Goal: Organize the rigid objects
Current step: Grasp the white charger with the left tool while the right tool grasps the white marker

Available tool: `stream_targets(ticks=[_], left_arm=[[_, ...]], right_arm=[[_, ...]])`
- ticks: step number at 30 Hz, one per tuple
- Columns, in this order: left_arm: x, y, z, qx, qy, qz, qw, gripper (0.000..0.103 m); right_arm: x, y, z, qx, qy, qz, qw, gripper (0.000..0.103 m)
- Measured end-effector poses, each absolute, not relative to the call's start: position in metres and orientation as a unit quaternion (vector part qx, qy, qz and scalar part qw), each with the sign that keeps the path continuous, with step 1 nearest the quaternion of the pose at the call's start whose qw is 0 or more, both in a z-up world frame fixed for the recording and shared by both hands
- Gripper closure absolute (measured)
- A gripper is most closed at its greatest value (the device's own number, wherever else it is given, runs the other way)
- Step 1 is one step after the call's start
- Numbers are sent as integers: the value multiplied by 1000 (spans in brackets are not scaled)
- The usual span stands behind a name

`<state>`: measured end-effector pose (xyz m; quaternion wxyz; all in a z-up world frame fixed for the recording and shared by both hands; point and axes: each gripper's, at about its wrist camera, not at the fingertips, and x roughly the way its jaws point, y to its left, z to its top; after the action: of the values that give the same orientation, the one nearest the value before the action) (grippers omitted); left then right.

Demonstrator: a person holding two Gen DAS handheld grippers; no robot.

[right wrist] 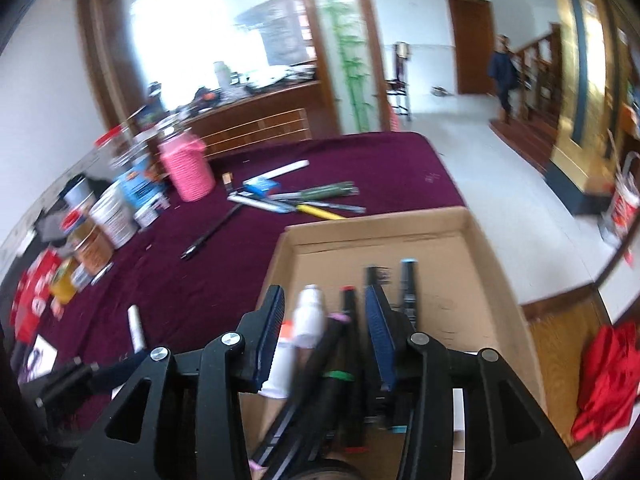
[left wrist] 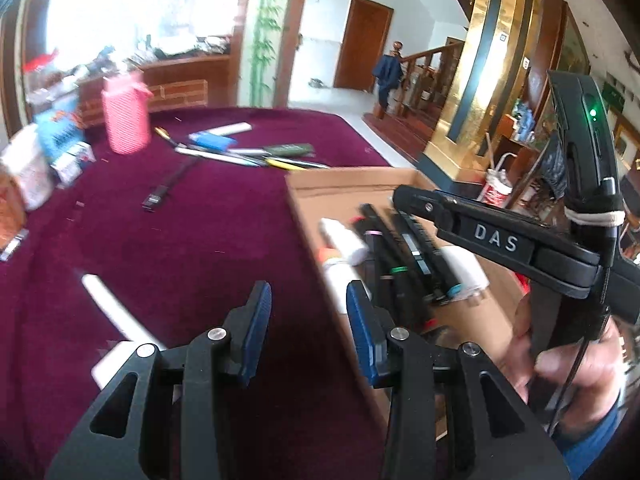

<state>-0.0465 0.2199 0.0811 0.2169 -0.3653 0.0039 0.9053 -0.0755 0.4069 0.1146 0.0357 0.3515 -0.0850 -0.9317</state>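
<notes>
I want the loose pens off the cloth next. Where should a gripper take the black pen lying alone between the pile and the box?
Grip the black pen at mid-barrel, coming from above with the fingers across its width. It lies flat on the maroon cloth, slanted, clear of the pen pile and cardboard box, so both long sides look free.

Deep maroon cloth (left wrist: 168, 240) covers the table, and there's a pink, finely dotted jar (left wrist: 126, 118) on it. Plain brown cardboard box (right wrist: 472, 240) holds black markers (left wrist: 394, 264) with green, pink and teal bands.
</notes>
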Motion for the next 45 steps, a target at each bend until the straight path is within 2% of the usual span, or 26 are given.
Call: stream_targets(ticks=[3, 5, 6, 13, 23, 26, 30, 32, 34, 45], left_arm=[[-42, 199, 83, -346, 24, 920, 184, 66], [-39, 186, 83, -334, 39, 928, 161, 57], [-37, 180, 82, -329, 42, 931, 152, 56], [-35, 143, 66, -343, 56, 932, 100, 55], [-44, 131, 41, -390, 46, 916, 78, 55], [-47, 131, 34, -404, 46, 910, 76, 49], [-52, 129, 27, -418, 34, 904, 83, 49], [-54, 127, 24, -418, 27, 905, 79, 37], [-55, 125, 23, -418, 23, 905, 76, 34], [-58, 118, 22, -428, 2, 899, 92, 34]], right_arm=[[-75, 389, 113, 349, -62, -934, 50, 65], [-76, 380, 111, 349, -51, -934, 61, 65], [-75, 377, 111, 349, -49, -934, 65, 65], [-73, 358, 104, 351, -28, -932, 81, 65], [-76, 361, 99, 360, -35, -930, 73, 64], [-75, 360, 99, 360, -34, -930, 74, 62], [-75, 358, 99, 360, -34, -930, 74, 59], [-75, 358, 99, 359, -34, -930, 75, 59], [-75, 356, 98, 360, -35, -929, 74, 59], [-74, 351, 98, 359, -29, -930, 75, 59]])
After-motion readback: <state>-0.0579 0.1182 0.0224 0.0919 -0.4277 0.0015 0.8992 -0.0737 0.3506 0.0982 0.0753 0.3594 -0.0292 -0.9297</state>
